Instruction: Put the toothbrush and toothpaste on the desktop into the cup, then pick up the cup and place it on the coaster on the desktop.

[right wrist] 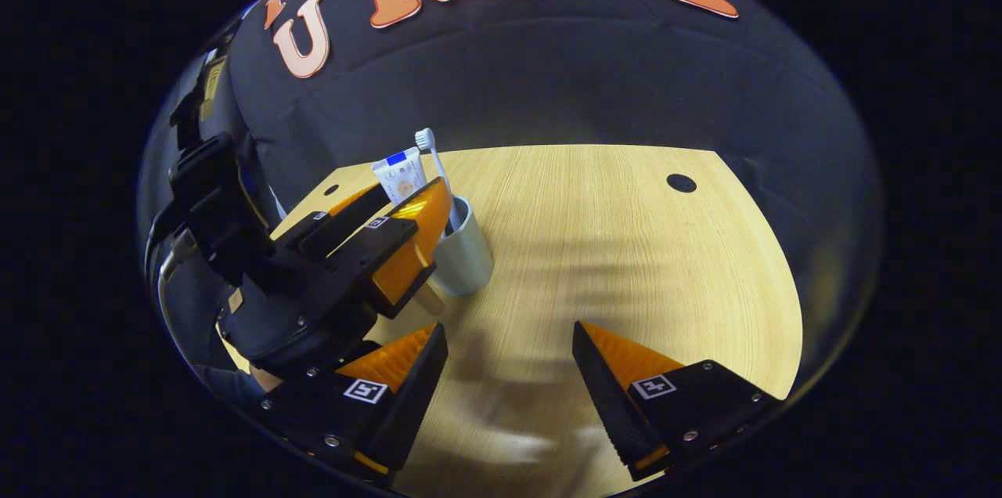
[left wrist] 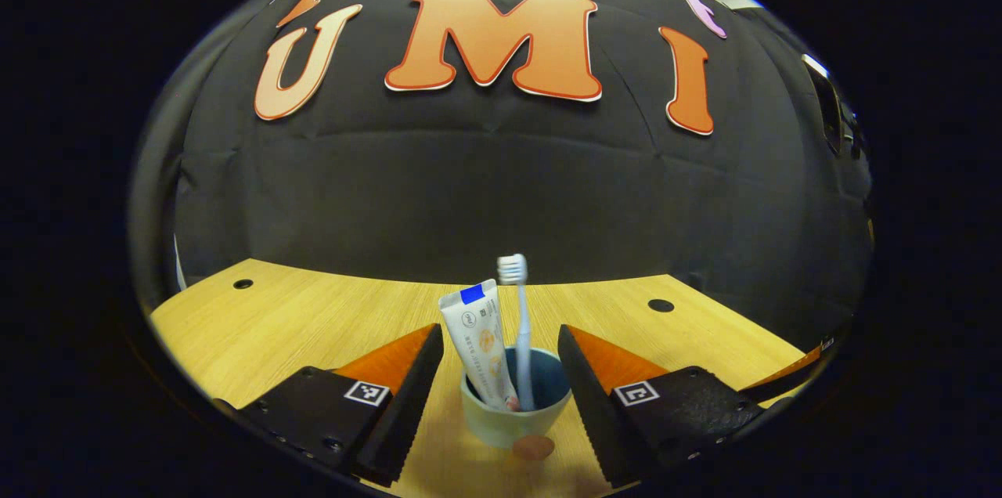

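Note:
A pale green cup (left wrist: 513, 416) stands on the wooden desktop (left wrist: 313, 326) with a white toothpaste tube (left wrist: 479, 341) and a white toothbrush (left wrist: 520, 333) upright inside it. My left gripper (left wrist: 501, 373) is open, its fingers on either side of the cup, with a gap showing at the left finger. A small brown coaster (left wrist: 533, 448) peeks out at the cup's near foot; I cannot tell whether the cup rests on it. The right gripper view has the cup (right wrist: 466, 255) at the left gripper's (right wrist: 399, 208) fingertips. My right gripper (right wrist: 509, 361) is open over bare wood.
The desktop (right wrist: 626, 247) has dark round holes at its back corners (left wrist: 661, 305) (left wrist: 243, 283) (right wrist: 681, 183). Black cloth wall (left wrist: 501, 193) rises right behind the desk's far edge. Bare wood stretches right of the cup.

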### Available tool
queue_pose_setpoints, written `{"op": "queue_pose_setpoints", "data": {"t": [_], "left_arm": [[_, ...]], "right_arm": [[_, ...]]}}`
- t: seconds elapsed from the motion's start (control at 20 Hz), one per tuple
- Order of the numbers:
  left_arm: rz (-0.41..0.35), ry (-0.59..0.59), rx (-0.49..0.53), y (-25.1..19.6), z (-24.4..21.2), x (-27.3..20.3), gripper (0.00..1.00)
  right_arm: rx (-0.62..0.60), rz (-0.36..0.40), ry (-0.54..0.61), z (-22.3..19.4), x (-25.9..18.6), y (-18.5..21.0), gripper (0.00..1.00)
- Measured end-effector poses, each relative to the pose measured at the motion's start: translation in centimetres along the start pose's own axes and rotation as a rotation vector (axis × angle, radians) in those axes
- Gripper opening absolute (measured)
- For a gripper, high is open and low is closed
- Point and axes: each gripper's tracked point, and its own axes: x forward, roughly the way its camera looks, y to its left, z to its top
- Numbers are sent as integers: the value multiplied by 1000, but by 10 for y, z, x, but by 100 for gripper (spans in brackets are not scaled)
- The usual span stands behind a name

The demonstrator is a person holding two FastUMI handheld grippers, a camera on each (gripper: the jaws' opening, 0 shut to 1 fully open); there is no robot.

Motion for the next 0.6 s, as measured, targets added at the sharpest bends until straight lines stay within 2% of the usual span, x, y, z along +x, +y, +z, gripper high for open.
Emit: {"op": "queue_pose_setpoints", "data": {"t": [0.15,0.25,0.45,0.6], "left_arm": [[-20,4,6,4,7,-10,89],[-32,-3,21,6,16,-18,96],[-69,13,21,11,30,-41,97],[-57,44,8,26,41,-60,97]], "right_arm": [[5,-3,-6,1,-2,1,97],[3,-3,-6,1,-3,2,97],[9,-2,5,0,-4,6,98],[24,5,3,2,-5,14,97]]}}
